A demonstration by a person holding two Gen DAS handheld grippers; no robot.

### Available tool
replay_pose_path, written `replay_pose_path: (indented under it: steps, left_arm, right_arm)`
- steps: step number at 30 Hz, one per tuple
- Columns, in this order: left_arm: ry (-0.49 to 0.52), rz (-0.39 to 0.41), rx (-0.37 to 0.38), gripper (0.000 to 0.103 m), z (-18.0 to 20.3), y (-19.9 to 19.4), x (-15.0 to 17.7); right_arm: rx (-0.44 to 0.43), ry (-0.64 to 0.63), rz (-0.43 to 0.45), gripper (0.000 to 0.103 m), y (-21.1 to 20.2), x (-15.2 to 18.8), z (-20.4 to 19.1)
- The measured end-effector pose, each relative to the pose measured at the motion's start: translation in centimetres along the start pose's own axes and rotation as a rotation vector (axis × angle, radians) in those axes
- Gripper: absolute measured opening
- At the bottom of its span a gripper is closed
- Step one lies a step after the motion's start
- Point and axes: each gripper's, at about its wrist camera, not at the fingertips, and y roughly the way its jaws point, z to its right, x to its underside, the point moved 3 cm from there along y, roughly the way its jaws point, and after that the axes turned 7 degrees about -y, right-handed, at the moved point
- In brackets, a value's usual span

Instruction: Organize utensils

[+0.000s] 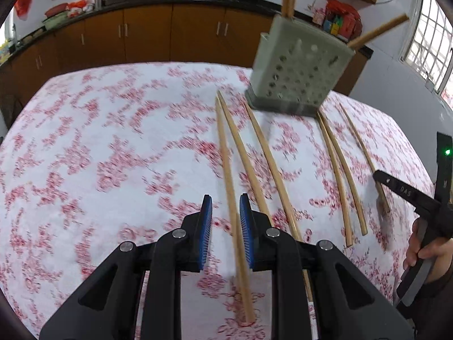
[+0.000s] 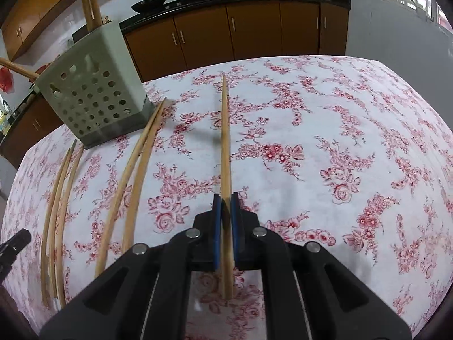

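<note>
Two handheld grippers work over a table [image 2: 354, 130] spread with a red-flowered cloth. Right gripper [image 2: 226, 198] has its blue pads pinched on a single chopstick [image 2: 225, 130] that points away across the cloth. Left gripper [image 1: 225, 202] stands slightly spread, with another chopstick [image 1: 226, 164] running between its pads without clear contact. More chopsticks [image 2: 136, 164] lie side by side beside a pale perforated holder [image 2: 93, 96] near the table's far edge, which already has several sticks upright in it.

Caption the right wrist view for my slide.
Right gripper shut on a wooden chopstick over the floral tablecloth, perforated utensil holder at left.
</note>
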Motion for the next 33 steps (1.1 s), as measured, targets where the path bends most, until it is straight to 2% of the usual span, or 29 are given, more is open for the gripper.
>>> replay_pose_path:
  steps: [6,8,9,10,16,21,24,33]
  left_arm:
    - [0.023,-0.039,-0.025,0.021,1.0,1.8,0.8]
    - [0.052,-0.023,-0.058,0.016,1.6,2.1,0.7]
    - [0.059,-0.020,-0.072,0.010,1.6,2.2,0.7]
    - [0.056,-0.018,-0.082,0.009,1.5,2.4,0.5]
    - [-0.005,-0.002,-0.139,0.008,-1.5,3.3,-2.1]
    - [-0.013,0.004,-0.120,0.008,-3.5,3.5,-3.3]
    - [0.030,0.043,-0.140,0.009,-3.1,3.4,-2.8]
    - [0.038,0.043,-0.147,0.010,-2.8,3.3,-2.7]
  right_arm:
    - [-0.002,-0.001,0.002,0.008,0.0,0.0,0.0]
    - [-0.002,-0.002,0.003,0.008,0.0,0.0,0.0]
    - [-0.002,-0.003,0.003,0.008,0.0,0.0,0.0]
    - [-0.005,-0.004,0.002,0.008,0.0,0.0,0.0]
    - [-0.016,-0.030,0.007,0.008,0.3,-0.4,-0.7]
    - [-0.013,-0.050,0.016,0.008,0.4,-0.4,-1.1]
    - [-0.023,-0.042,0.017,0.008,0.4,-0.3,-1.0]
    - [-0.027,-0.039,0.016,0.008,0.5,-0.4,-0.9]
